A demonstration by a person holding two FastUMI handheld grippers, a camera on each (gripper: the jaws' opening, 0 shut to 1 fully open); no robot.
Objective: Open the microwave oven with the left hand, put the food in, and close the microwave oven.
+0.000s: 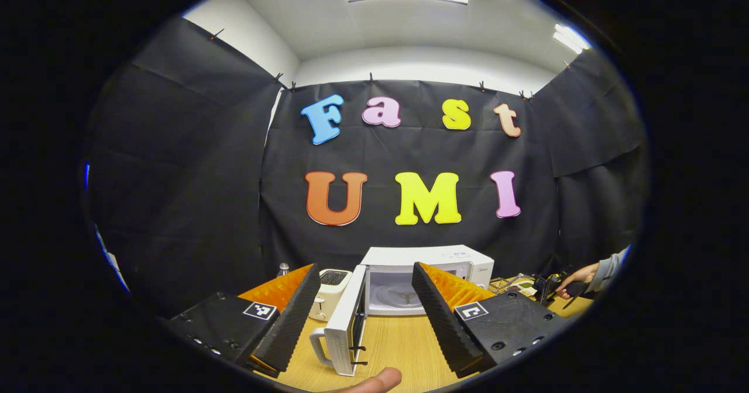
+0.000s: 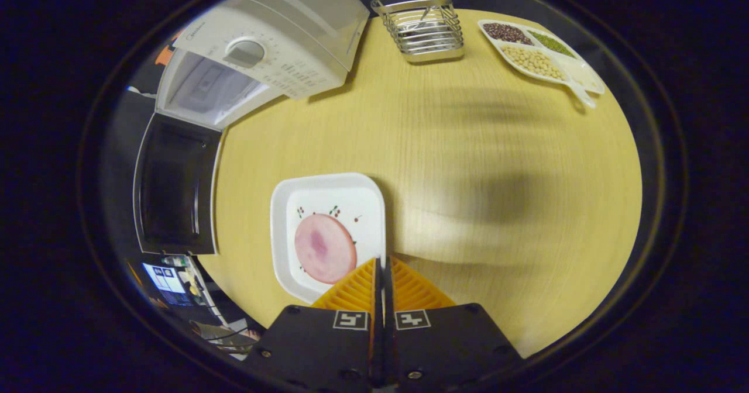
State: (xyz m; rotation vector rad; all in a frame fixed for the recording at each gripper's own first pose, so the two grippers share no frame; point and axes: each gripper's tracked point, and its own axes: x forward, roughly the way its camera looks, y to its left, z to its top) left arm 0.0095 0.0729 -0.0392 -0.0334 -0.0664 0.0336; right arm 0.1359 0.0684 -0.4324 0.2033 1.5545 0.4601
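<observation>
Microwave oven [image 1: 427, 279] stands with its door [image 1: 346, 328] swung wide, ahead and between the left gripper [image 1: 363, 317] jaws, which are spread apart and empty. In the right gripper view, the right gripper [image 2: 383, 276] jaws are pinched together at the edge of the plate [image 2: 327, 232] carrying the food [image 2: 325, 248] on the table [image 2: 497, 176]. Opening looks done; loading and closing remain.

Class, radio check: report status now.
Left gripper open, empty. Right gripper shut on plate rim, ham slice aboard. Microwave door open; path clear.
</observation>
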